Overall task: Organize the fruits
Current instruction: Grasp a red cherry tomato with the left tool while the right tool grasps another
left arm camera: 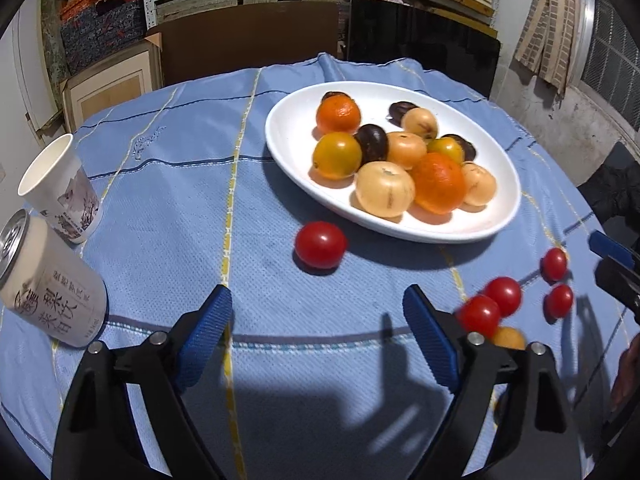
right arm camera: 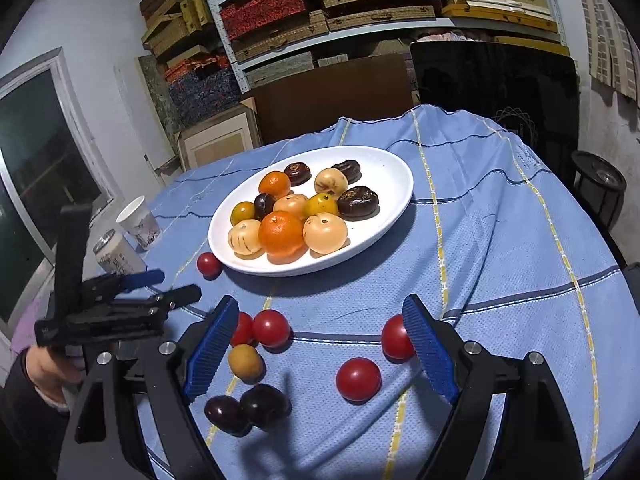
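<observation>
A white oval plate (left arm camera: 296, 120) (right arm camera: 384, 172) on the blue tablecloth holds oranges, pale yellow fruits and dark plums. One red tomato (left arm camera: 320, 245) lies on the cloth just beyond my left gripper (left arm camera: 318, 300), which stands open and holds nothing. My right gripper (right arm camera: 320, 308) is also open, above the cloth. A tomato (right arm camera: 358, 379) lies between its fingers, lower in the view. A second tomato (right arm camera: 396, 338) sits against the right finger, and a third (right arm camera: 271, 328) is near the left one. A small yellow fruit (right arm camera: 245, 362) and two dark plums (right arm camera: 240, 410) lie by the left finger.
A drink can (left arm camera: 52, 292) and a paper cup (left arm camera: 60, 188) stand at the table's left edge. Behind the table are shelves of boxes, a brown board and a dark screen. In the right wrist view, a hand holds the left gripper (right arm camera: 176, 285) at the left.
</observation>
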Demonstrator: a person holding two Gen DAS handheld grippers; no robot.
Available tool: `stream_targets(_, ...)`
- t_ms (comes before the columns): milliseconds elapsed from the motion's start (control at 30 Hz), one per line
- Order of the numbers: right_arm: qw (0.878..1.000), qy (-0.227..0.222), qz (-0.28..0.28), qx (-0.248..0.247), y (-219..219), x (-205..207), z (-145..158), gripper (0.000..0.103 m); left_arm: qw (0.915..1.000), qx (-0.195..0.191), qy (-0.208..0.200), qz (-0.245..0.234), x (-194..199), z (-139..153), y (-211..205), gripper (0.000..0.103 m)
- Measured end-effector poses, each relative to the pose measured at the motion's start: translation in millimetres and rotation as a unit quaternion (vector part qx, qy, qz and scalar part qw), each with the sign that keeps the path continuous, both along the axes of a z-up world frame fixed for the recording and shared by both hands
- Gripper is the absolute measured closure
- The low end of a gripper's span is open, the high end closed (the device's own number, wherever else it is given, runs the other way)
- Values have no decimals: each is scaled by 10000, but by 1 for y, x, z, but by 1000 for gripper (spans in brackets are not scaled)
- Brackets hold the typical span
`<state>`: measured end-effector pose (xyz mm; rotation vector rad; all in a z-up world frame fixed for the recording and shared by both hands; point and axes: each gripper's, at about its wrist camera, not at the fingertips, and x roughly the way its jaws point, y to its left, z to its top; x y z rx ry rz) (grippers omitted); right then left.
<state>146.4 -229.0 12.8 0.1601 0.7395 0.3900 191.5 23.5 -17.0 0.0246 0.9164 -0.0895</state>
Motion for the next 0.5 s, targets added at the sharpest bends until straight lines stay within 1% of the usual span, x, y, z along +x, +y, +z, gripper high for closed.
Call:
stream_targets(167,9999,73,78,15,0,0,-3,18,9998,-26,200,42,21,-10,2,39)
stream_targets(200,9999,50,112,16,1,-1,-2,18,9997,-18,225,57,25,-12,2,41)
stream_targets(233,9999,40,129,21,2,-1,-1,18,9998,10,190,87,29,-13,2,46)
stream_targets(267,9999,25,150,17,2,-2,-1,18,9998,48,148,101,31,-13,1,54)
stream_targets(300,9999,19,147,2,2,-2,0,18,9999,55,148,66,35,-14,0,59)
stream_targets(333,9999,18,131,-32,2,-3,0,18,9999,40,163,26,37,-13,-2,68)
stream_targets(367,9999,11,104,-94,2,-3,0,18,9998,-15,192,-15,39,-12,-3,73)
stream_targets(433,9998,-8,79,-196,2,-3,0,18,9998,-13,204,5,38,-10,-5,73)
stream_targets(500,9994,-71,137,-310,3,-5,3,18,9997,-119,194,-31,28,-7,-7,73)
